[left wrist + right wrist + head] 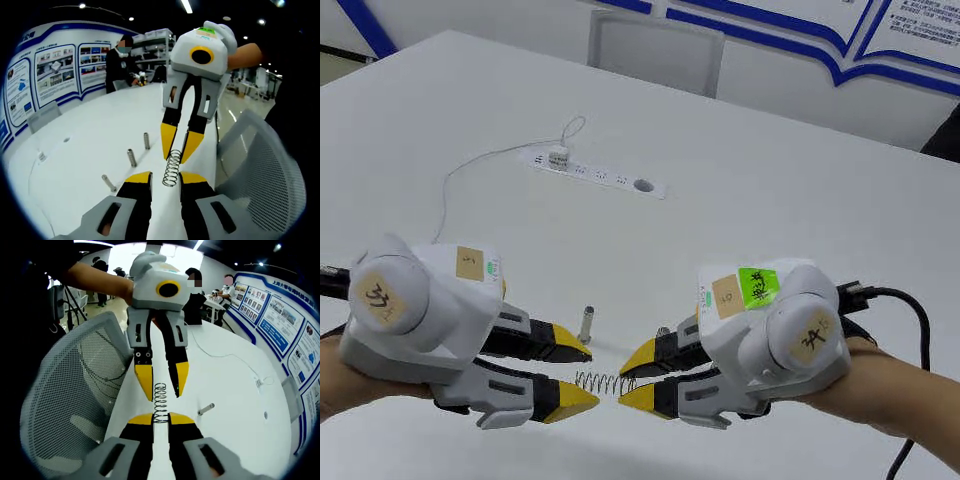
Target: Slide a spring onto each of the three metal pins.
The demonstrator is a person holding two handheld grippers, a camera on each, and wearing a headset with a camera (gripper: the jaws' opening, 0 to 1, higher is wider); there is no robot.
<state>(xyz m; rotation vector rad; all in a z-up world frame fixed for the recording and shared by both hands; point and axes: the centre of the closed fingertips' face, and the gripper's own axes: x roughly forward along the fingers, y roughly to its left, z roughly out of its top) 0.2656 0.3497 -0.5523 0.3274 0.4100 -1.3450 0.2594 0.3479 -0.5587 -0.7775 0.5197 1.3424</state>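
Left tool (590, 376) and right tool (623, 386) yellow-tipped, spring (603, 382) silver

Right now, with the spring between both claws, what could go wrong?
The right claw seems to pinch just one end of the spring, so it may bend or pop free. The left claw is open around the other end; closing askew could squash coils. A pin stands right beside that claw and could be knocked over.
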